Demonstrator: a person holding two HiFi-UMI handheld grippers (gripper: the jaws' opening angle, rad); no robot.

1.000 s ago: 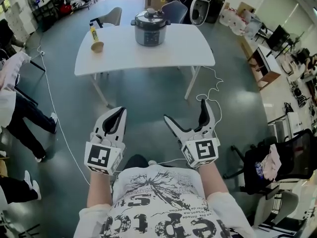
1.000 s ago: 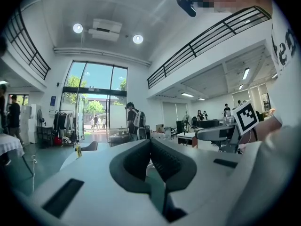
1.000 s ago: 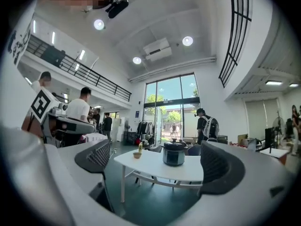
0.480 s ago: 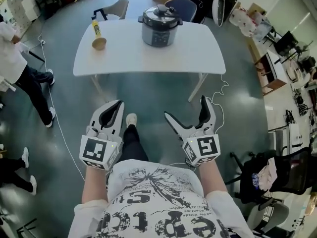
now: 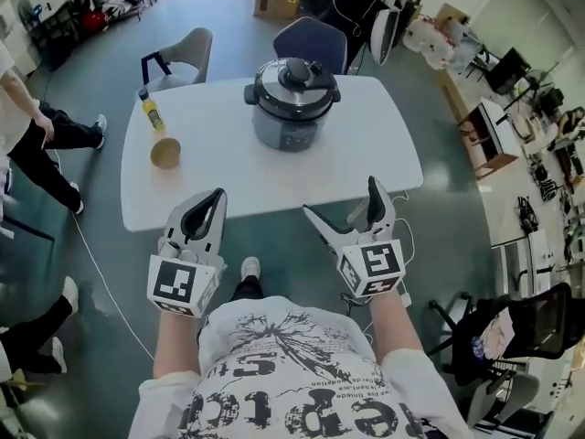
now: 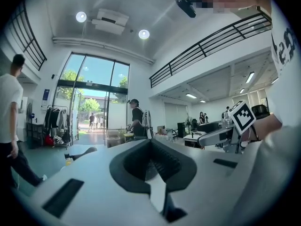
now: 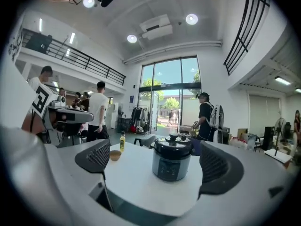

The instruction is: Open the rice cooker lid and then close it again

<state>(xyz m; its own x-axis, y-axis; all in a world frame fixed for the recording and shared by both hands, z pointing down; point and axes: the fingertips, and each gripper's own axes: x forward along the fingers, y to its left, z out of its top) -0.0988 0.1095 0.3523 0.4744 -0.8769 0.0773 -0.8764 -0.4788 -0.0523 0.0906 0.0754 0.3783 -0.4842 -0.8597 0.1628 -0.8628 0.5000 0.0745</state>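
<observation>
The only lettering is on the person's white T-shirt (image 5: 292, 373), at the bottom of the head view: large black letters, upside down and cut by the frame edge, so no word reads surely. A piece of that print shows at the upper right of the left gripper view (image 6: 283, 45). The rice cooker (image 7: 172, 163) has a front panel with marks too small to read. The yellow bottle (image 5: 149, 112) has an illegible label.

The rice cooker (image 5: 291, 108) stands on the table (image 5: 274, 183) toward its far edge, a cup (image 5: 165, 153) and bottle (image 5: 151, 113) well to the cooker's left, a chair (image 5: 315, 39) just behind it, a second chair (image 5: 187, 53) behind-left, and the left gripper (image 5: 215, 197) and right gripper (image 5: 343, 199) before it at the near edge.
</observation>
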